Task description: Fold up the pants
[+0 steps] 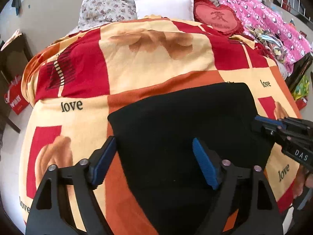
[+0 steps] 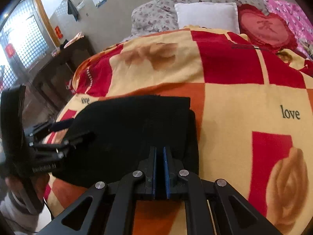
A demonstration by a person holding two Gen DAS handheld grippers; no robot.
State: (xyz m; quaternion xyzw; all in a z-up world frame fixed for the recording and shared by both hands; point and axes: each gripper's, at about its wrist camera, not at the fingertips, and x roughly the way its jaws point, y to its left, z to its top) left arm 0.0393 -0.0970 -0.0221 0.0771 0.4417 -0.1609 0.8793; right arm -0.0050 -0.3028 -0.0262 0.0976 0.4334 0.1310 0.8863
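— Step in hand?

— Late in the fold, by the look of it. Nearest, left gripper (image 1: 154, 157) spread wide, nothing pinched; one blue pad (image 1: 203, 162) over the black pants (image 1: 183, 121), the other out past the cloth's left edge above the blanket (image 1: 82, 105). Looks like a corner let go.

— And the right gripper (image 2: 160, 168)?

— Drawn almost fully together, only a thin slit between the pads. Sits at the near right corner of the pants (image 2: 137, 133); whether any cloth is nipped there, cannot tell, black on black.

— Where exactly does the garment lie?

— Just ahead of both grippers, flat on the blanket (image 2: 244, 101), already a compact doubled block, a second layer showing along its right edge. Farther off, a white pillow (image 1: 164, 5) and a red heart cushion (image 1: 217, 17), well apart from the work.

— Next move?

— Judging only from the shape: either one more fold or a smoothing pass. Calls for a fresh grip on the near edge with both grippers, level lift, carry across to the far edge, corners matched, layers kept from sliding.
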